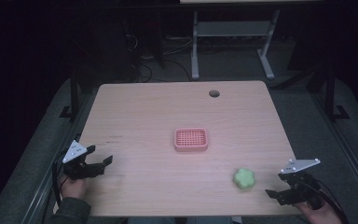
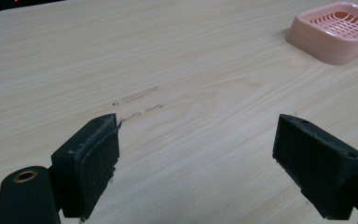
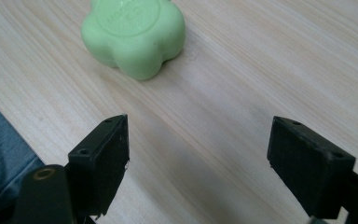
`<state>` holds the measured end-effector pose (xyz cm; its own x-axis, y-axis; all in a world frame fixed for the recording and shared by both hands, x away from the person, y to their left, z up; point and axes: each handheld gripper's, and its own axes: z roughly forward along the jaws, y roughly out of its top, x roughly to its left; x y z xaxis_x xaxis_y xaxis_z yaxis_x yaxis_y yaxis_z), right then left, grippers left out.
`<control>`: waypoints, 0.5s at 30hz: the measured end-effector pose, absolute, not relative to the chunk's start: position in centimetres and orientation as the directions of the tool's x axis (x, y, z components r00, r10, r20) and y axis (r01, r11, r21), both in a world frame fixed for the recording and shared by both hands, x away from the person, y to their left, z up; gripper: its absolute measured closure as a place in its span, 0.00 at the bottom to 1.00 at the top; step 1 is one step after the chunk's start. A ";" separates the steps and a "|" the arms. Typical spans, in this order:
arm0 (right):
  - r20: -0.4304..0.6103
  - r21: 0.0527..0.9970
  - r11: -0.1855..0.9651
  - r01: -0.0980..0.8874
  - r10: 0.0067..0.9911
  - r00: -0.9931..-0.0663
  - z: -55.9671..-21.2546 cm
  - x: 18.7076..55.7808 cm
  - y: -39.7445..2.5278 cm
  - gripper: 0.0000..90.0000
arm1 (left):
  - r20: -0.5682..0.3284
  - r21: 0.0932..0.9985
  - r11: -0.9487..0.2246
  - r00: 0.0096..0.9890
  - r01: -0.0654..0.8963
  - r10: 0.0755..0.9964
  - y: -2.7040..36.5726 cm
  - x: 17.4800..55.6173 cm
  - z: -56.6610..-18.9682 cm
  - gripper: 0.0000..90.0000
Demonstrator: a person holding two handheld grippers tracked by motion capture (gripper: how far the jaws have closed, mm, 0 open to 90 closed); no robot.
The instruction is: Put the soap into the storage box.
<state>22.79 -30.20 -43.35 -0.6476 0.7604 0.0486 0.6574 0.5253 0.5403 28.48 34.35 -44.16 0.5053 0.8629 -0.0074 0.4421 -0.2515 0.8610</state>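
Light wooden table [image 1: 144,116], dark room behind | my right gripper [image 1: 279,186] at the near right edge, jaws wide apart, holding nothing | green flower-shaped soap [image 1: 244,178] just beside it, bare wood between | pink slotted tray [image 1: 191,139] mid-table, well apart | my left gripper [image 1: 100,161] near left, jaws apart, empty | round hole [image 1: 214,93] at far edge.

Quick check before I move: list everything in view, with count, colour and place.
Flower-shaped green soap bar: one, pale green, near right of the table, just ahead of the right gripper.
Slotted pink plastic soap dish: one, pink, table centre, empty.
Light wooden table: one, pale wood, round hole near its far edge.
White-legged desk frame: one, on the floor beyond the table.
Left gripper: one, black, near left edge, open.
Right gripper: one, black, near right corner, open.
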 end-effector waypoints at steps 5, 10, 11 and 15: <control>0.028 0.538 0.549 0.639 0.746 -0.665 -43.2 22.9 -29.8 0.22 | -0.013 0.865 -0.243 0.504 0.439 0.864 34.2 28.5 -44.2 0.15; 0.025 0.529 0.559 0.638 0.741 -0.671 -42.7 23.2 -29.4 0.22 | 0.003 0.862 -0.259 0.507 0.435 0.862 34.3 28.3 -44.1 0.15; 0.018 0.528 0.566 0.634 0.738 -0.674 -42.5 23.3 -29.2 0.22 | 0.000 0.864 -0.254 0.504 0.434 0.864 34.3 28.3 -44.1 0.15; 0.012 0.524 0.581 0.623 0.727 -0.687 -41.9 23.6 -28.4 0.21 | 0.001 0.863 -0.257 0.507 0.435 0.862 34.3 28.2 -44.1 0.15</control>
<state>23.63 -28.43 -41.87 -0.6868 0.7267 0.0116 0.6233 0.5808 0.5236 28.16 34.28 -44.09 0.5075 0.8617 0.0010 0.4351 -0.2572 0.8629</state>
